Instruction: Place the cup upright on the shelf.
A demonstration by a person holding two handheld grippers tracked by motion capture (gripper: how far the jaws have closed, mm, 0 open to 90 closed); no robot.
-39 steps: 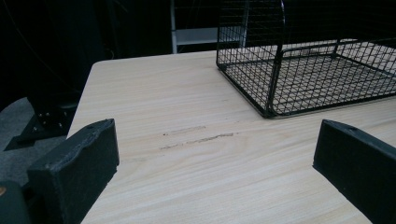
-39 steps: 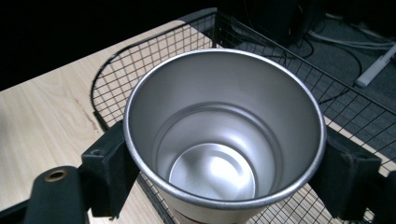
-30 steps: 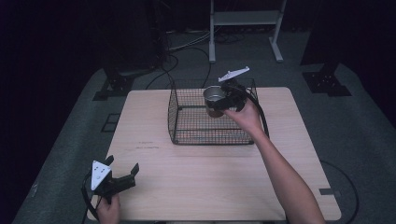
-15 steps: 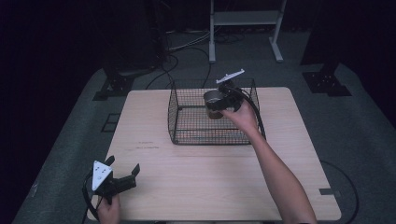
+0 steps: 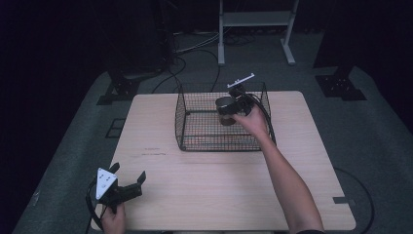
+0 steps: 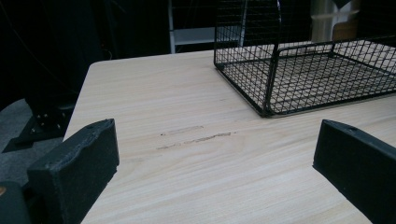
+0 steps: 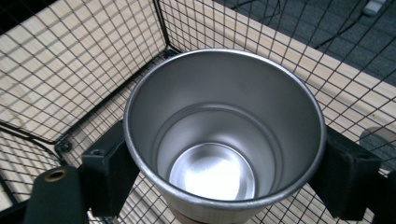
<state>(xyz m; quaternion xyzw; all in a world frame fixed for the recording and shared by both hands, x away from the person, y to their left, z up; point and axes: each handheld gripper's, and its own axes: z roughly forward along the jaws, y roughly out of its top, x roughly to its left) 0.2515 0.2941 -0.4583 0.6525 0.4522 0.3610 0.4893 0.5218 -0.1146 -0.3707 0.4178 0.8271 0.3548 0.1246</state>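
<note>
Up at about one o'clock on the pale wooden table [image 5: 204,185], the right gripper [image 5: 229,108] clamps a round stainless-steel cup [image 7: 224,140] by its sides, one black jaw on each flank, mouth upward. It hangs upright inside the black wire-mesh basket [image 5: 195,131], toward the far right corner, above the mesh floor. Down at seven o'clock, the left gripper [image 5: 129,183] rests near the table's edge, jaws spread wide with nothing between them.
</note>
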